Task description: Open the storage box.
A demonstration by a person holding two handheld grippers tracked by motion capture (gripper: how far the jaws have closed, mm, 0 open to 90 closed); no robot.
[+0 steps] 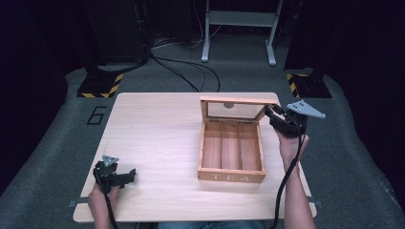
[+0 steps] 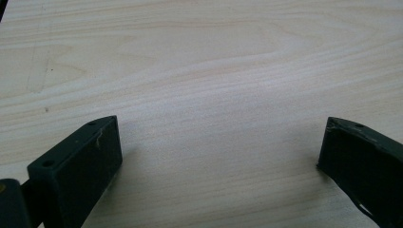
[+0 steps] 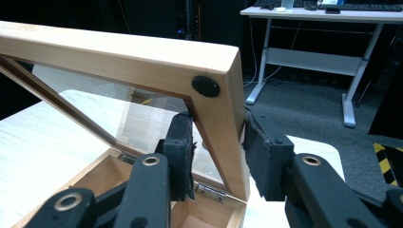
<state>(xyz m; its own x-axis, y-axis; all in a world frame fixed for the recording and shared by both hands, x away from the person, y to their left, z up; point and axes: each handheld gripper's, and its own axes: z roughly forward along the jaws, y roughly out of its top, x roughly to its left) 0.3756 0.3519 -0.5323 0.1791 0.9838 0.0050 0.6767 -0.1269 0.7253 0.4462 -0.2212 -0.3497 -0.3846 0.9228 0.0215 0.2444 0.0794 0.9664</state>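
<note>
Your right claw (image 1: 274, 113) is clamped on the side rail of the tea box's lid (image 1: 233, 108); in the right gripper view one pad (image 3: 183, 142) sits against the glass side of the frame and the other against its outer face, just below the corner with the round black bumper (image 3: 206, 86). Lid (image 3: 142, 61) stands raised, hinged at the rear wall, glass pane tilted up over the interior. The tea box (image 1: 232, 151) sits on the right half of the counter (image 1: 153, 138), well in from the near edge, three compartments showing, "TEA" lettered on its front wall. Your right hand (image 1: 292, 143) comes up along the box's right side. Your left claw (image 1: 128, 174) rests low on the near left part of the counter, well apart from the box; the left gripper view has its jaws standing wide over bare wood grain (image 2: 209, 85), nothing between them. Cables trail off the near edge from both.
</note>
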